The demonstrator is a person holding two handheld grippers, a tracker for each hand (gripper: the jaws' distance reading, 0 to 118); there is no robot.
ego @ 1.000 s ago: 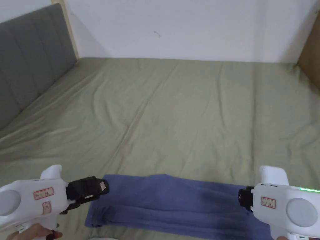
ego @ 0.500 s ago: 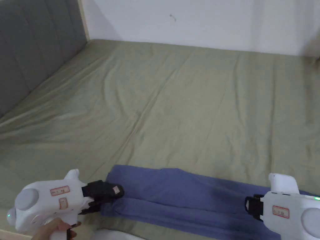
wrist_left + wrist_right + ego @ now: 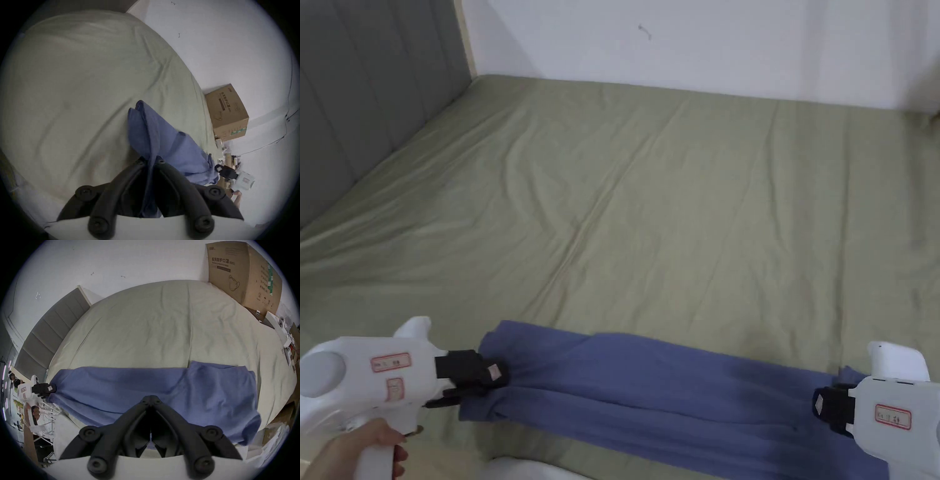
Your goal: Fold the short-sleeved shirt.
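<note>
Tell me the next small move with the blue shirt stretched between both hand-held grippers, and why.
Probably carry the left hand-held gripper across toward the right hand-held gripper, folding the shirt in half. Each looks clamped on one end, and the shirt already lies as a long narrow band on the bed.

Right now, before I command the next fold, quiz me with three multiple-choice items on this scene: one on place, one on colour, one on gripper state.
1. Where does the shirt lie?
A. near edge of the bed
B. against the headboard
C. on the cardboard box

2. What colour is the shirt?
A. white
B. blue
C. red

3. How is the left gripper?
A. open above the bed
B. shut on nothing
C. shut on the shirt

Answers: 1 A, the head view shows it along the near edge. 2 B, blue in every view. 3 C, blue cloth runs between its closed jaws.
</note>
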